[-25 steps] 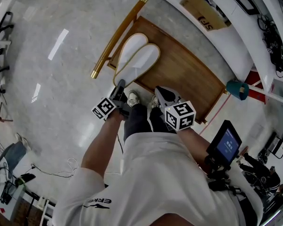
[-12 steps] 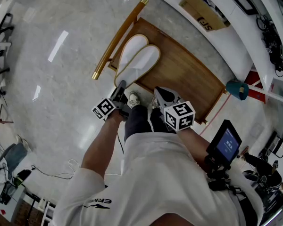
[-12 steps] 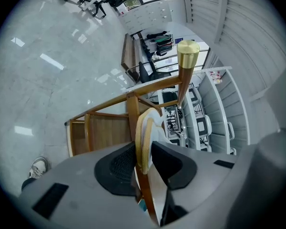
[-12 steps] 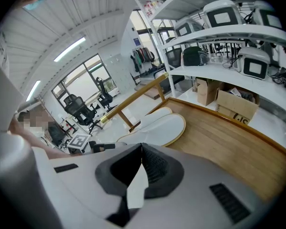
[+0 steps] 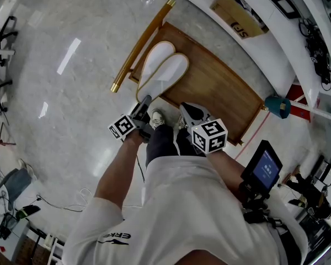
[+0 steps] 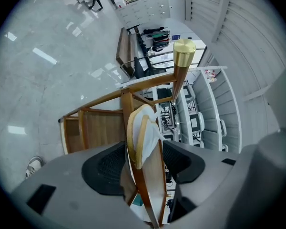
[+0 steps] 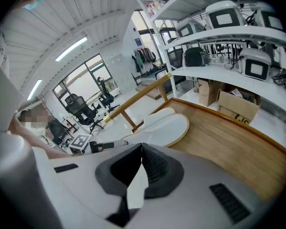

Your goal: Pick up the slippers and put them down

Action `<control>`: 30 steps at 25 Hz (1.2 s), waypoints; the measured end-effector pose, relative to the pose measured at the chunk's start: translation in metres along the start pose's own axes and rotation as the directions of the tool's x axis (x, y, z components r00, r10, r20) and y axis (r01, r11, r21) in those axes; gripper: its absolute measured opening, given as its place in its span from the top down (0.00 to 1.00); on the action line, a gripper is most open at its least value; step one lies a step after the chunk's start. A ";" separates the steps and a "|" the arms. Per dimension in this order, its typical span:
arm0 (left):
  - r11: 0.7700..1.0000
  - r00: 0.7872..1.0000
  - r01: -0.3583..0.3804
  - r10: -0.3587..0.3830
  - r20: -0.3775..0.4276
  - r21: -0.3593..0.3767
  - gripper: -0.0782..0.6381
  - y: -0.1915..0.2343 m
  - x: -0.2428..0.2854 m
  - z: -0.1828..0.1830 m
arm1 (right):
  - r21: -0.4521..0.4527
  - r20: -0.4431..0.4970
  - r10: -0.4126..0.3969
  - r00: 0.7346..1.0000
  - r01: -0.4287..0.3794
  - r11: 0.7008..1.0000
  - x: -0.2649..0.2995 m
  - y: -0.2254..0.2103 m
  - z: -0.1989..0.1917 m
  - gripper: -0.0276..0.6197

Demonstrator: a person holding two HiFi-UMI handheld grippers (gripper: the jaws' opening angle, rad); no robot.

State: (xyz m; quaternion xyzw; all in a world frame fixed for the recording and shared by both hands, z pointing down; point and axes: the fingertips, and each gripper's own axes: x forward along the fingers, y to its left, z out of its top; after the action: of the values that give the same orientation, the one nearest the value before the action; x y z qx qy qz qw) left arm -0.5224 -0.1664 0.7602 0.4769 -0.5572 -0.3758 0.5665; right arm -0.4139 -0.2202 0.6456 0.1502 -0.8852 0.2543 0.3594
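Observation:
Two white slippers (image 5: 163, 70) with tan edging lie side by side on a low wooden platform (image 5: 215, 87). My left gripper (image 5: 143, 105) sits at their heel end. In the left gripper view the slippers (image 6: 144, 128) show edge-on between the jaws of my left gripper (image 6: 143, 163). Those jaws have just been opening and their pads stand clear of the slippers. My right gripper (image 5: 188, 110) hovers over the platform's near edge, apart from the slippers (image 7: 167, 128). In the right gripper view, my right gripper (image 7: 141, 162) has its pads together and nothing between them.
A wooden rail with brass caps (image 5: 140, 43) runs along the platform's left side. The person's shoes (image 5: 156, 116) stand just before the platform. White shelving with a cardboard box (image 5: 237, 12) curves behind it. A teal object (image 5: 277, 105) and a small screen (image 5: 265, 167) are on the right.
The left gripper's tip has tilted slightly at the slippers' heels. The slippers stay on the platform and the right gripper has kept still.

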 end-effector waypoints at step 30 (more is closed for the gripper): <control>0.935 0.994 -0.043 0.006 0.106 0.352 0.82 -0.078 -0.080 -0.017 | -0.062 0.096 0.069 0.993 -0.064 0.996 -0.044 0.036 0.000 0.95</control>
State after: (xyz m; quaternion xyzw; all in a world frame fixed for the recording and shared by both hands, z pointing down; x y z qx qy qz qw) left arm -0.5055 -0.1088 0.6648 0.5440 -0.6502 -0.2865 0.4464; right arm -0.3997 -0.1868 0.6017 0.1224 -0.9133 0.2325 0.3112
